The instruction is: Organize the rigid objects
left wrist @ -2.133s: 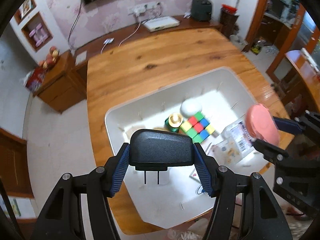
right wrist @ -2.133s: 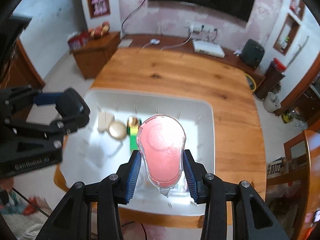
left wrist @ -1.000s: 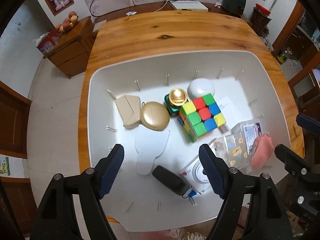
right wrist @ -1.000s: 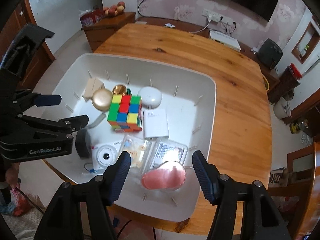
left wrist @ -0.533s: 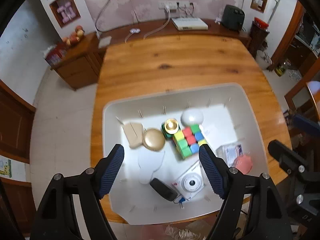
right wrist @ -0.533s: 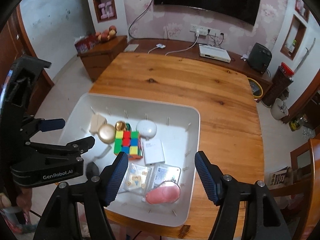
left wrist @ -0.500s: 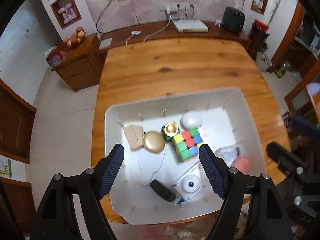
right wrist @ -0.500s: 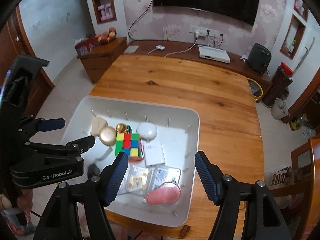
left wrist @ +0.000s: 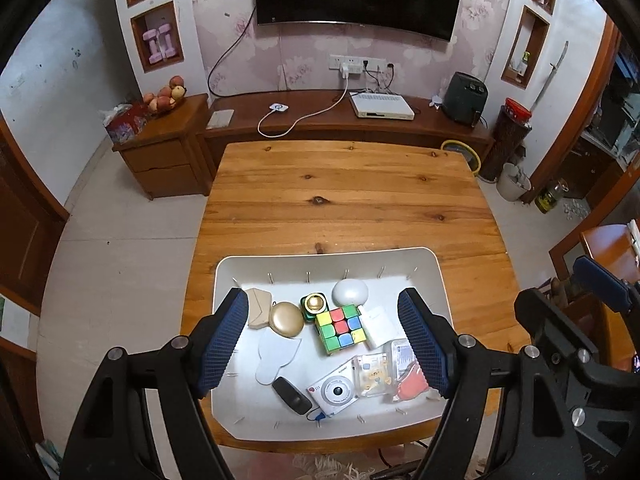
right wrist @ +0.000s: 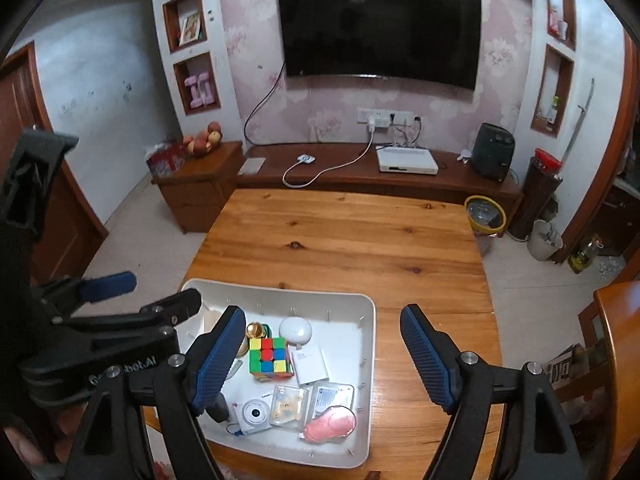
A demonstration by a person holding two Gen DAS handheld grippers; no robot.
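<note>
While both tools hang high above a wooden tabletop point(left wrist: 344, 192), the left hand-held gripper point(left wrist: 324, 338) has its blue-padded jaws spread wide with nothing between them, and the right hand-held gripper point(right wrist: 320, 354) is likewise spread wide and empty. A shallow white tray point(left wrist: 400, 258) sits at the near end of the tabletop and holds all the items. Along its far side, from left to right, lie a beige case point(left wrist: 259, 307), a round gold compact point(left wrist: 286, 319), a small green jar with a gold lid point(left wrist: 314, 305) and a white egg-shaped object point(left wrist: 350, 292). A multicoloured puzzle cube point(left wrist: 341, 329) stands near the middle, just beside the jar, with a flat white box point(left wrist: 378, 320) just to its right. Nearer the front edge lie a pale flat shoe-shaped piece point(left wrist: 276, 354), a black charger plug point(left wrist: 292, 395), a small white camera point(left wrist: 334, 392), a clear packet of small yellow pieces point(left wrist: 372, 370), a second clear packet with a printed label point(right wrist: 334, 396), and a pink oval case point(right wrist: 330, 423) at the right front corner. Beyond the tabletop, a dark television point(right wrist: 378, 32) hangs on a floral wall above a low wooden cabinet point(left wrist: 344, 124).
</note>
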